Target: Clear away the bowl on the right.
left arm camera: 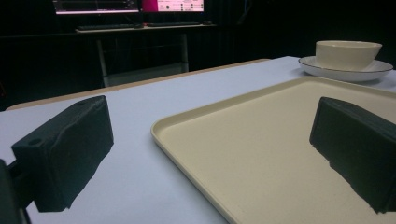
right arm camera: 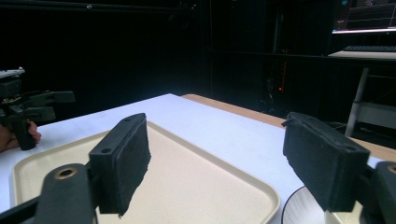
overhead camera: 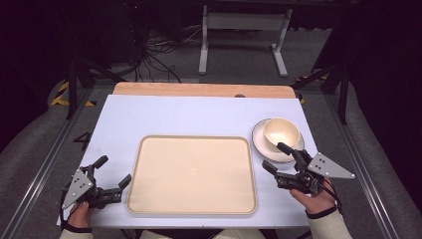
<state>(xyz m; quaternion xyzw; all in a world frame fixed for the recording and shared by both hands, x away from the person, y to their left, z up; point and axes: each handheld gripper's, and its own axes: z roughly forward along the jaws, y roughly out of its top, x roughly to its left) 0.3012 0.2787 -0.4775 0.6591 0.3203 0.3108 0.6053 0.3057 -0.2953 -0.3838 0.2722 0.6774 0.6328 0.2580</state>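
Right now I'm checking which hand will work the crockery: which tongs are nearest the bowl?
The right tongs, open just beside the bowl on its saucer. The left tongs sit across the tray.

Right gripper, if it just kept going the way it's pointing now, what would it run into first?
Probably the bowl on its saucer. In the high view the right gripper points up and left with open fingers, one already near the bowl's rim. Its height over the saucer is hard to judge.
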